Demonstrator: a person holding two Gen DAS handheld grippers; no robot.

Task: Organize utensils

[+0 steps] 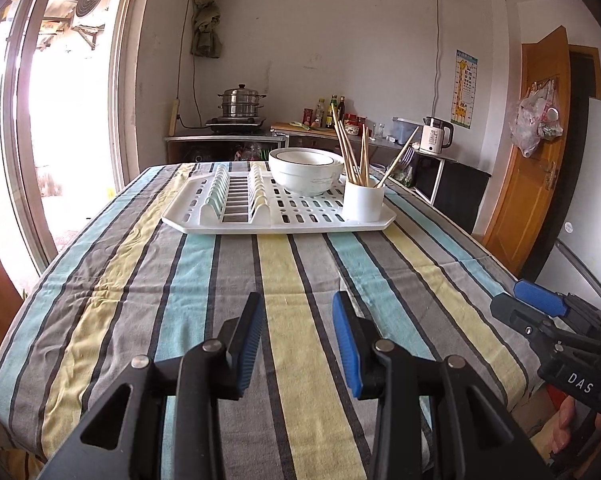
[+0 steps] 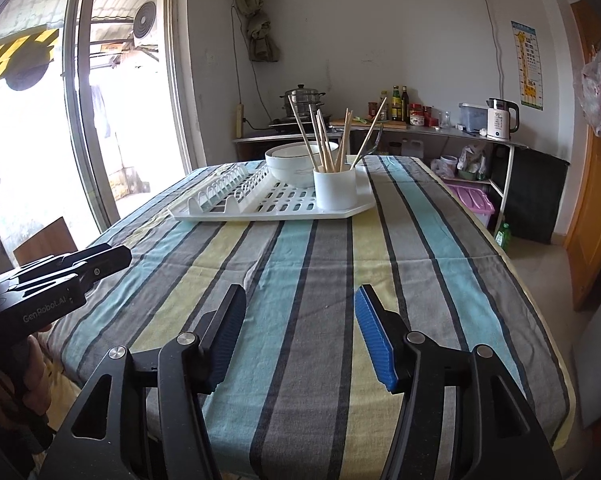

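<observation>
A white slotted drying rack (image 1: 278, 216) (image 2: 260, 206) sits on the far half of the striped table. On it stand stacked white bowls (image 1: 306, 170) (image 2: 288, 164) and a white cup (image 1: 363, 200) (image 2: 335, 190) holding several wooden chopsticks (image 1: 346, 148) (image 2: 324, 144) and a metal fork (image 1: 407, 158). My left gripper (image 1: 297, 300) (image 2: 116, 256) hovers over the near part of the cloth, open, with nothing between its blue pads. My right gripper (image 2: 300, 292) (image 1: 516, 300) is beside it on the right, jaws wider apart and also empty. Both are well short of the rack.
The tablecloth (image 1: 284, 320) hangs over the near and right edges. A counter along the back wall carries a steamer pot (image 1: 240, 102), bottles and a kettle (image 1: 436, 136). There is a sliding glass door on the left, and a wooden door (image 1: 540, 152) and a fridge on the right.
</observation>
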